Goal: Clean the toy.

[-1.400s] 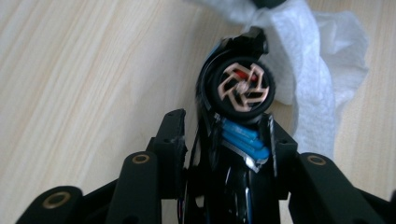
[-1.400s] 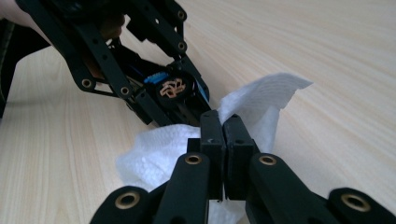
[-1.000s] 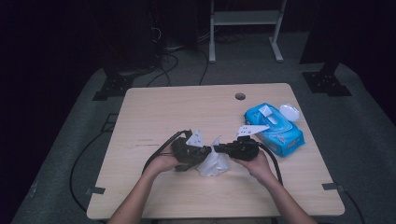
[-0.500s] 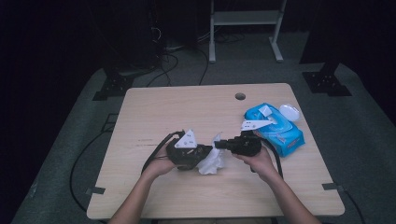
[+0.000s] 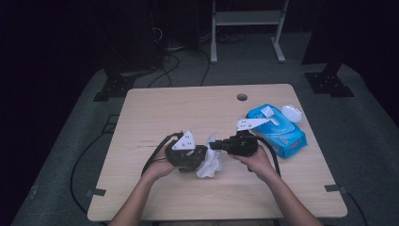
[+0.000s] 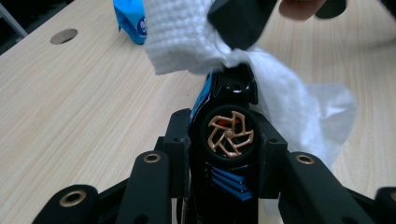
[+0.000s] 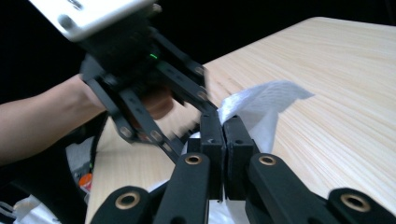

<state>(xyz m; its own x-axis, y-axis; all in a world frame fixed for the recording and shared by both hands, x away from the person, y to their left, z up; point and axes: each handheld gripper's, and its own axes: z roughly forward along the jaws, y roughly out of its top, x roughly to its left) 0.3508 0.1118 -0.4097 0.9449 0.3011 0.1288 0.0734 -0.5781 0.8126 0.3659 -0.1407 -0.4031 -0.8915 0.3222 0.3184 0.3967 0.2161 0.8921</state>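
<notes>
Half the toy car (image 6: 229, 140) hides behind the white wipe (image 6: 280, 93).

Dim room, grey carpet (image 5: 371, 141), white stand (image 5: 245, 19)

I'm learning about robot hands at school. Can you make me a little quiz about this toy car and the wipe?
1. True or false: the left gripper is shut on the toy car.
2. What does the right gripper pinch? A) the blue pack B) the white wipe C) a cable
3. Fill the gap: in the high view, the blue pack lies on the table to the ____ of both grippers.

Key
1. True: the car's gold wheel sits between the jaws.
2. B: the wipe is caught between its closed jaws and draped over the car.
3. right
</notes>
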